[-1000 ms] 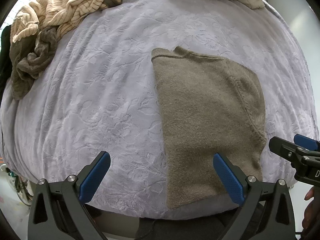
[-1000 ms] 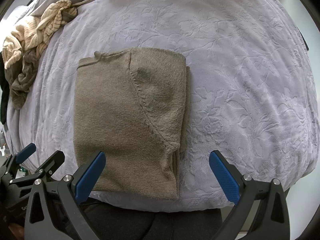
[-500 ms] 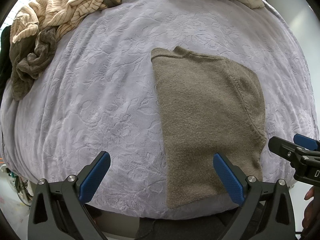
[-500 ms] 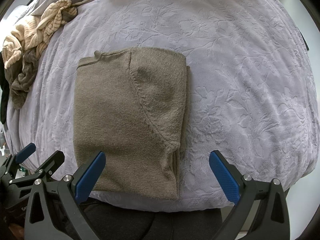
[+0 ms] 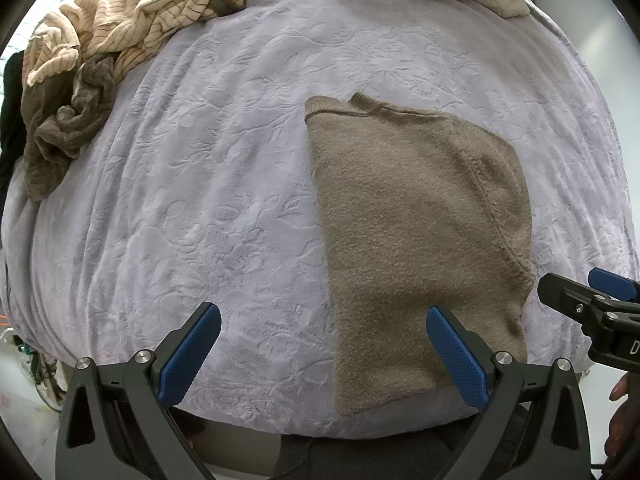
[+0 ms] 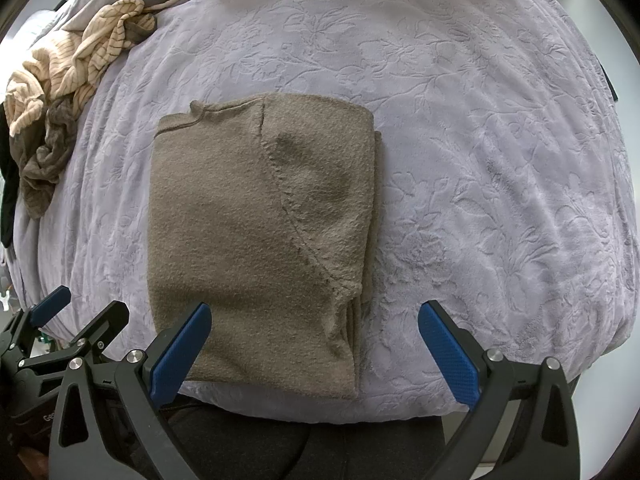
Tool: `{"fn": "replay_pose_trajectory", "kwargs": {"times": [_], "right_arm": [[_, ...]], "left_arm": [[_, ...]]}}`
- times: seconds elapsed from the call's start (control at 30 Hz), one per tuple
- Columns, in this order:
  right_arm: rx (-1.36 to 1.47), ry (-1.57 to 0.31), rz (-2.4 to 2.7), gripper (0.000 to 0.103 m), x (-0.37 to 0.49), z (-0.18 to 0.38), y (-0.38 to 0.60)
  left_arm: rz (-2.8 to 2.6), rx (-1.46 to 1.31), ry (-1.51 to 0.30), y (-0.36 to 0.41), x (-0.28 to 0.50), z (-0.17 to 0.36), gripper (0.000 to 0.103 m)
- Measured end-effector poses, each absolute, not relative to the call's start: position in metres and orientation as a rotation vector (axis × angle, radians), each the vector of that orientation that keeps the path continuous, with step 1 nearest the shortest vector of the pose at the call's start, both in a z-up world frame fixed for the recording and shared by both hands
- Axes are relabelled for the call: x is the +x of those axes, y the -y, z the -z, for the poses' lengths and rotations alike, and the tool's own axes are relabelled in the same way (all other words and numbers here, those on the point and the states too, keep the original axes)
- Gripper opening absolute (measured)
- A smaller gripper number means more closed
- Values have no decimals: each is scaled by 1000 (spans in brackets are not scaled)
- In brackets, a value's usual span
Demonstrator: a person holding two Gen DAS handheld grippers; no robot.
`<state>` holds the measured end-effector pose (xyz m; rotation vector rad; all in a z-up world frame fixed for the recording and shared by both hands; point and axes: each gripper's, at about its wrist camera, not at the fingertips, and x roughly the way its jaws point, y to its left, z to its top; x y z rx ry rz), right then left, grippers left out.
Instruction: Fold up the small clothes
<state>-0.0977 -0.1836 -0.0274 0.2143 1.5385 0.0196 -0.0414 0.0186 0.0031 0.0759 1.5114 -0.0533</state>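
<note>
Left wrist view: my left gripper [image 5: 322, 354] has its fingers spread wide, holding nothing, above the near edge of the bed [image 5: 208, 184]. The folded brown sweater [image 5: 416, 232] lies flat to the right. A heap of unfolded clothes [image 5: 92, 64] sits far left.

Right wrist view: my right gripper [image 6: 314, 354] has its fingers apart, empty; the sweater [image 6: 248, 216] lies just beyond the left finger.

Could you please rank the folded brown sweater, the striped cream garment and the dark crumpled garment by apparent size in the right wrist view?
1. Sweater, clearly largest, though nearest the camera.
2. Striped garment.
3. Dark garment, close to the striped one, so unsure.
</note>
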Motion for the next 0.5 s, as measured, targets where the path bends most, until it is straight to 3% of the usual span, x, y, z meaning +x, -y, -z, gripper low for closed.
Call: {"fn": "replay_pose_trajectory", "kwargs": {"times": [0.5], "right_arm": [[204,-1536,-25,103,-98,27,180]], "left_arm": [[52,74,-1512,-18,-42,-4,103]]}}
